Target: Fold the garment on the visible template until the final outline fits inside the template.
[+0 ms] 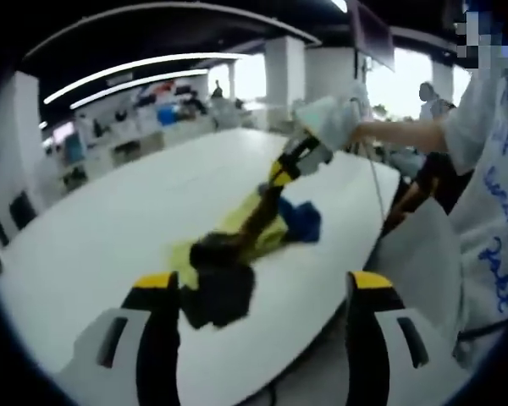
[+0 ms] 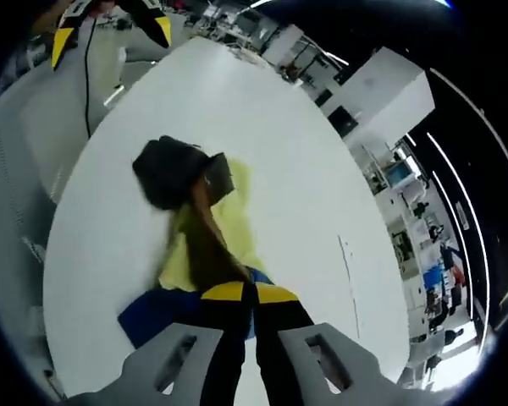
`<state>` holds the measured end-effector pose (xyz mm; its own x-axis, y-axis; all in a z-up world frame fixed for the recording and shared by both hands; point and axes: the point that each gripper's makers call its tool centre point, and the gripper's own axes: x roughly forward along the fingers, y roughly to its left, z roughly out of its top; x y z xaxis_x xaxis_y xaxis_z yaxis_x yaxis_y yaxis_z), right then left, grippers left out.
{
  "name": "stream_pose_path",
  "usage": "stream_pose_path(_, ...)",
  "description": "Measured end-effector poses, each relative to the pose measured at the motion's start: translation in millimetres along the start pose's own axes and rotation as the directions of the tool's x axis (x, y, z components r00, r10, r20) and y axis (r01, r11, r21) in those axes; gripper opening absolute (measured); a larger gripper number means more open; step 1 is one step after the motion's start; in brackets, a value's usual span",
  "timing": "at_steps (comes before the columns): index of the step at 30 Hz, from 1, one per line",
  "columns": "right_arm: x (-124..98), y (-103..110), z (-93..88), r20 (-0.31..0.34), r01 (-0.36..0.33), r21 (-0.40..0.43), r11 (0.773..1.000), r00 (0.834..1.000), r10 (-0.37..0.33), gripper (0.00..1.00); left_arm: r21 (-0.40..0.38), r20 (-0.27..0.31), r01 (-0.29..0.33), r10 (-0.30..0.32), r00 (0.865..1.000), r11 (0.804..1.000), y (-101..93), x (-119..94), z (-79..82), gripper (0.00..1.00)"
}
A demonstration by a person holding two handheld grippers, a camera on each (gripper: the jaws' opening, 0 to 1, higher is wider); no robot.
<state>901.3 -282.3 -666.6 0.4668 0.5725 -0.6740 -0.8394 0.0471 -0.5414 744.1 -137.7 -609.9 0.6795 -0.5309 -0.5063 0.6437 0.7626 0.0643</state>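
A dark garment (image 1: pixel 222 288) lies bunched on a yellow template (image 1: pixel 275 238) near the front edge of a white table (image 1: pixel 110 228). A blue cloth (image 1: pixel 305 218) lies at the template's far end. My left gripper (image 1: pixel 264 292) hovers open just short of the dark bunch, with nothing between its jaws. My right gripper (image 2: pixel 250 293) is shut on a dark strip of the garment (image 2: pixel 207 237), which stretches from the bunch (image 2: pixel 169 173) across the template (image 2: pixel 237 203). A gloved hand (image 1: pixel 332 121) holds that right gripper (image 1: pixel 278 179) above the cloth (image 2: pixel 148 317). The left gripper (image 2: pixel 110 25) shows at the top left, open.
A person in a white printed shirt (image 1: pixel 491 169) stands at the table's right side. A cable (image 2: pixel 87 76) hangs past the table edge. Desks, monitors and pillars (image 1: pixel 284 72) fill the room behind. The table stretches wide and bare (image 2: pixel 279 152) beyond the template.
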Motion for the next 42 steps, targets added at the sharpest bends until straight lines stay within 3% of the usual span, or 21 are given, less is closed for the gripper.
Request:
stream_pose_path(5,-9,-4,4.4,0.031,0.035,0.076,0.997,0.999,-0.038,0.02,0.116,-0.034,0.006,-0.002,0.999,0.993,7.2,8,6.5,0.74)
stream_pose_path(8,-13,-7,5.3,0.039,0.054,0.090,0.994,0.998,-0.058,0.02,0.217,-0.056,0.015,-0.003,0.998,0.976,11.0,17,8.5,0.71)
stream_pose_path(10,-14,-7,6.7,0.046,0.061,0.100,0.993,0.997,-0.066,0.02,0.305,-0.041,0.032,-0.021,0.999,0.952,9.5,29,11.6,0.71)
stream_pose_path(13,-13,-7,7.6,0.050,0.062,0.107,0.992,0.996,-0.068,0.02,0.326,-0.021,0.058,-0.054,0.998,0.944,6.6,53,9.7,0.69)
stream_pose_path(14,-13,-7,7.8,0.051,0.061,0.110,0.992,0.996,-0.067,0.02,0.346,-0.028,0.053,-0.046,0.999,0.937,10.3,59,8.0,0.66)
stream_pose_path(17,-15,-7,9.6,0.057,0.065,0.112,0.992,0.996,-0.071,0.02,0.462,-0.111,0.050,0.001,0.994,0.885,25.5,75,-6.7,0.62)
stream_pose_path(20,-17,-8,11.1,0.064,0.067,0.120,0.991,0.995,-0.075,0.02,0.479,-0.182,0.104,-0.017,0.983,0.872,29.4,88,-22.0,0.58)
stream_pose_path(23,-17,-7,11.2,0.065,0.068,0.130,0.989,0.995,-0.077,0.02,0.474,-0.156,0.084,-0.010,0.988,0.877,35.1,100,-21.5,0.54)
stream_pose_path(24,-17,-7,11.4,0.066,0.068,0.132,0.989,0.995,-0.077,0.02,0.489,-0.130,0.046,0.021,0.991,0.871,41.2,103,-18.0,0.51)
stream_pose_path(29,-17,-5,12.0,0.068,0.065,0.140,0.988,0.995,-0.075,0.02,0.546,-0.169,0.059,0.041,0.985,0.836,49.0,118,-28.7,0.50)
stream_pose_path(32,-17,-6,14.1,0.076,0.065,0.151,0.986,0.994,-0.077,0.02,0.548,-0.153,0.033,0.061,0.986,0.836,57.5,128,-31.0,0.46)
stream_pose_path(35,-18,-6,13.9,0.077,0.065,0.157,0.986,0.994,-0.077,0.02,0.577,-0.129,-0.007,0.100,0.987,0.816,65.7,134,-29.6,0.38)
stream_pose_path(37,-19,-7,12.7,0.077,0.064,0.168,0.984,0.994,-0.078,0.02,0.596,-0.107,-0.012,0.094,0.990,0.803,65.7,137,-27.7,0.33)
stream_pose_path(39,-20,-7,11.7,0.081,0.065,0.186,0.980,0.993,-0.081,0.02,0.587,-0.110,0.003,0.076,0.991,0.809,63.6,141,-30.4,0.29)
stream_pose_path(42,-21,-9,9.6,0.081,0.068,0.211,0.975,0.993,-0.087,0.02,0.637,-0.131,0.010,0.096,0.987,0.771,68.5,145,-37.5,0.30)
